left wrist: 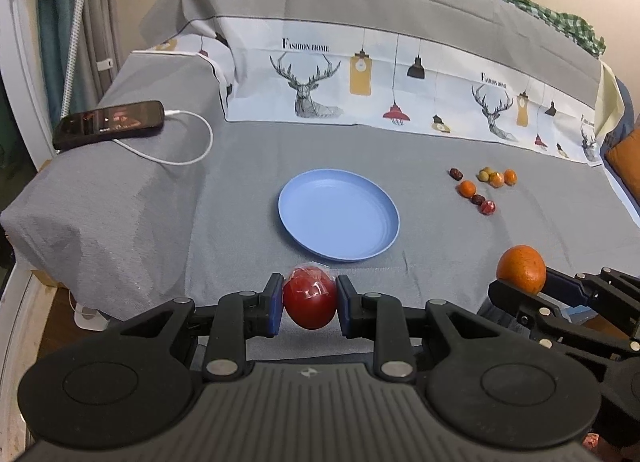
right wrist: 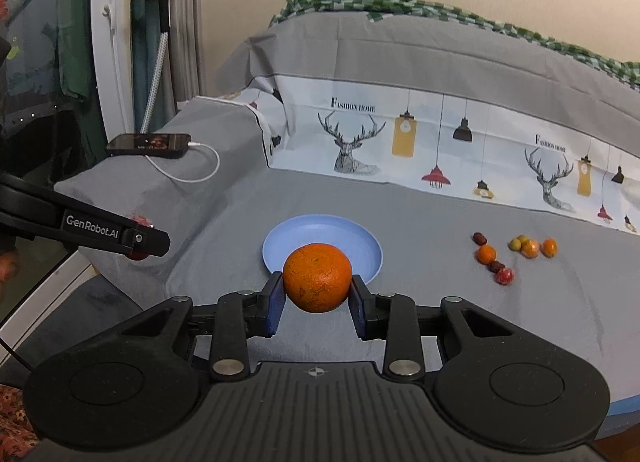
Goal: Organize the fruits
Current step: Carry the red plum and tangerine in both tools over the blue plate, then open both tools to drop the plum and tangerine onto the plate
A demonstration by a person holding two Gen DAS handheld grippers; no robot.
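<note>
At the far left, a phone [left wrist: 109, 124] charges on a raised, grey-covered ledge. Next, our left gripper [left wrist: 308, 303] has its fingers closed on a red fruit in clear wrap [left wrist: 309, 302], held above the grey-covered bed [left wrist: 224, 190], just short of the near rim of the blue plate [left wrist: 338, 218]. The plate is empty. Further right, our right gripper [right wrist: 317, 288] clamps a large orange [right wrist: 317, 277], also near the plate's front edge. Well to the right lies a cluster of small fruits [left wrist: 486, 187], orange, dark red and greenish. We judge both hands are mid-carry, bringing fruit to the plate. The next move calls for advancing over the plate, lowering, then opening the fingers gently so the round fruit does not roll off.
</note>
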